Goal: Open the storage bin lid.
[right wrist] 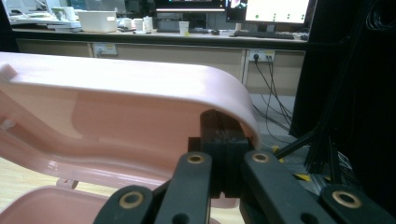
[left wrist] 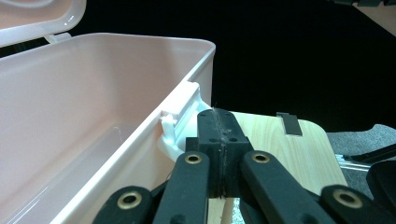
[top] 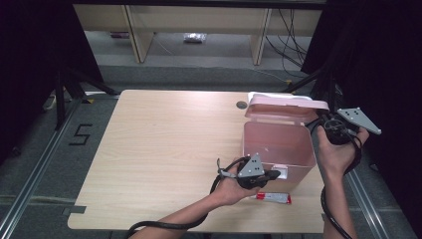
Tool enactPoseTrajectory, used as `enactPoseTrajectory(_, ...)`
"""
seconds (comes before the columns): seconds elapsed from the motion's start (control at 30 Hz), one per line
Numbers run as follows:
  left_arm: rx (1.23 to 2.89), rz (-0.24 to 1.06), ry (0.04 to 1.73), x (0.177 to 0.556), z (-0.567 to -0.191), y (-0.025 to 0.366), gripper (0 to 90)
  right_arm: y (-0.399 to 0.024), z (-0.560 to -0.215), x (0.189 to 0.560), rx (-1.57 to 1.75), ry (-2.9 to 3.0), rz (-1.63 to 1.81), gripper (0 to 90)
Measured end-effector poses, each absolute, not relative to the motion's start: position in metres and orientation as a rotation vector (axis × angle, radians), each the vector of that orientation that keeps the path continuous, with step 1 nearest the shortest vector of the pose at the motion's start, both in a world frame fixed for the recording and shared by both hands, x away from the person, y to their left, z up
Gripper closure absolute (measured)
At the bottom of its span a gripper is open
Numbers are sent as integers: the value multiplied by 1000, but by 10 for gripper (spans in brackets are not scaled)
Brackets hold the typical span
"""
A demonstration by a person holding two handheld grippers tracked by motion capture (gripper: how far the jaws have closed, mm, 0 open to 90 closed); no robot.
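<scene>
The left hand-held gripper [top: 268, 175] is fully closed, pad against pad, with nothing between the jaws. In the left gripper view its tips [left wrist: 219, 122] sit just beside the white latch [left wrist: 180, 122] on the front wall of the translucent pink plastic storage box [top: 278, 144]; whether they touch it cannot be told. The person's left hand [top: 230, 189] holds this unit low at the box's near side.

The right hand-held gripper [top: 326, 122] is also closed and empty. In the right gripper view its tips [right wrist: 223, 130] lie under the rounded edge of the raised pink hinged lid [right wrist: 140, 88], touching or nearly touching it. The right hand [top: 336, 154] holds it at the box's right side.

The box stands upright on the right part of the light wooden worktop [top: 164, 149], lid open and tilted back, interior bare. A small white and red tube [top: 273, 198] lies flat on the worktop just in front of the box, near the left hand.
</scene>
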State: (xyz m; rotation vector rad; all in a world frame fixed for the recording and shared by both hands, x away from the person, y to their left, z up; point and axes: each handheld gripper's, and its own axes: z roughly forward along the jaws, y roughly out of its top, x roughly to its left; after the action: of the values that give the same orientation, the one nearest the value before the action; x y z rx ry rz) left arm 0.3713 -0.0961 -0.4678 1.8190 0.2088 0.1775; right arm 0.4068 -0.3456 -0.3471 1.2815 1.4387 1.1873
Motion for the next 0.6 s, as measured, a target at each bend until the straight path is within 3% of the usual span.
enactPoseTrajectory(0.6,1820,178,209,371,-468,-96,897,-346,-346,412,1280,1435,1186,900)
